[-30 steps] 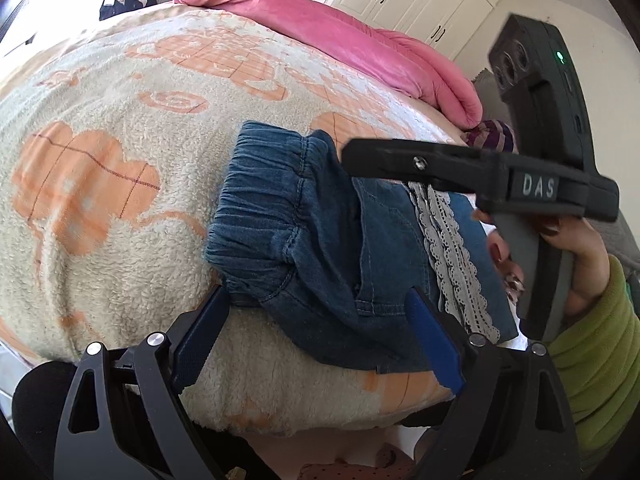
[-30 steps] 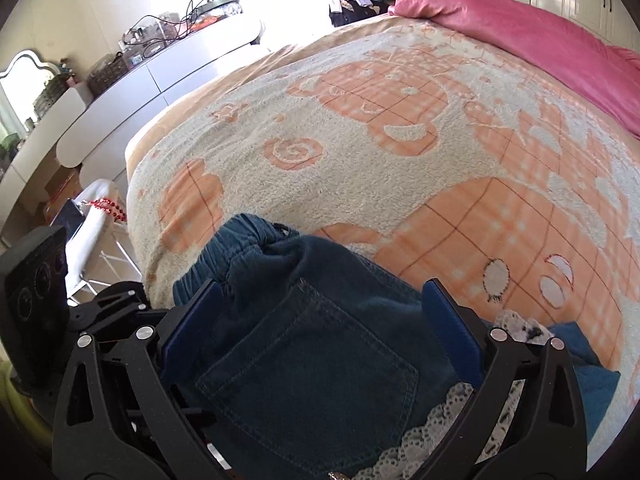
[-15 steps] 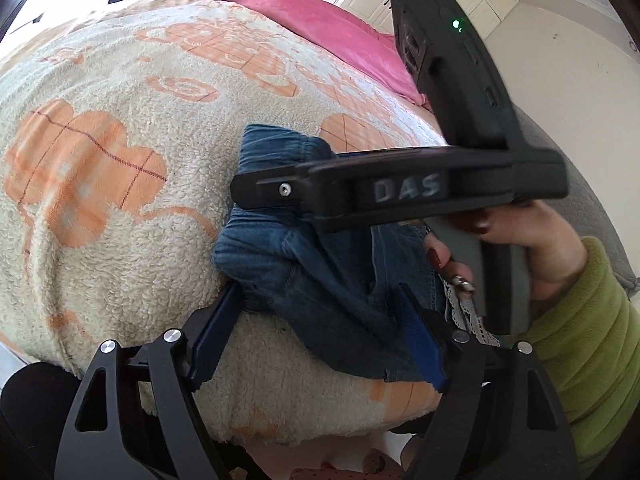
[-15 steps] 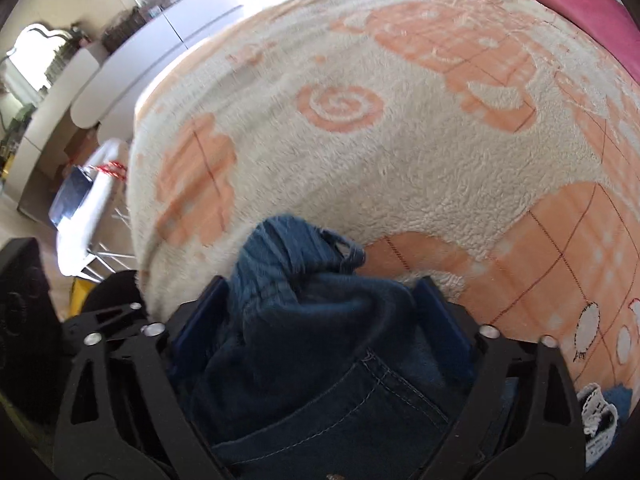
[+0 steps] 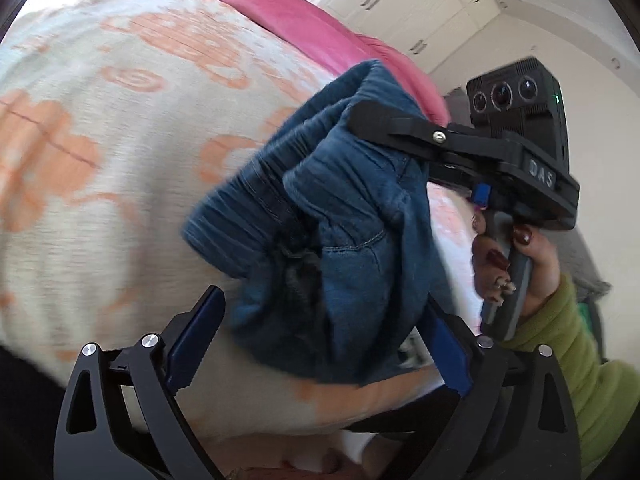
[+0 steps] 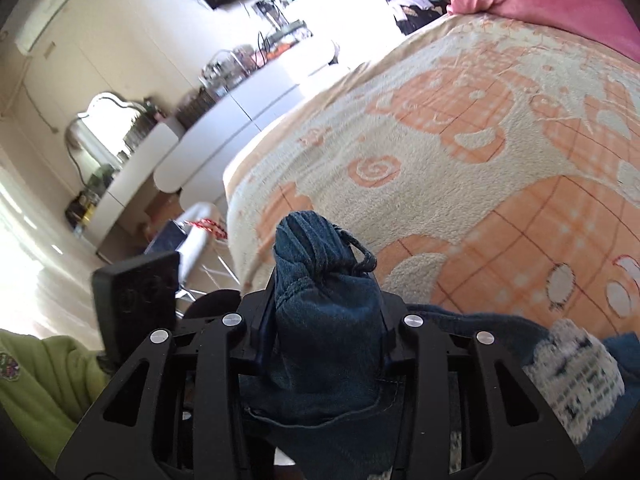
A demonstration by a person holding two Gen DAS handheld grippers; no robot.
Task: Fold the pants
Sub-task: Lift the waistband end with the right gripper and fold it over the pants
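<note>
Right hand-held gripper (image 6: 326,316) is clamped on a bunched wad of the denim pants (image 6: 324,340); its jaws have just been closing, and the gathered waistband pokes out just beyond the tips. Cloth trails back under the frame, a lace-trimmed patch (image 6: 576,368) just to its right. Left hand-held gripper (image 5: 316,336) stands wide apart, having just opened further; the lifted denim hangs between its blue pads without either visibly pressing on it. Beyond both, the pants are raised clear of the bed (image 6: 460,168), with its cream and orange blanket, and the pink pillow (image 5: 304,24) lies far behind.

Judgement: the step is carrying the waistband over for a fold. Done well, the right grip stays firm, the left takes the loose edge before lowering, and the layers land flat and aligned.
</note>
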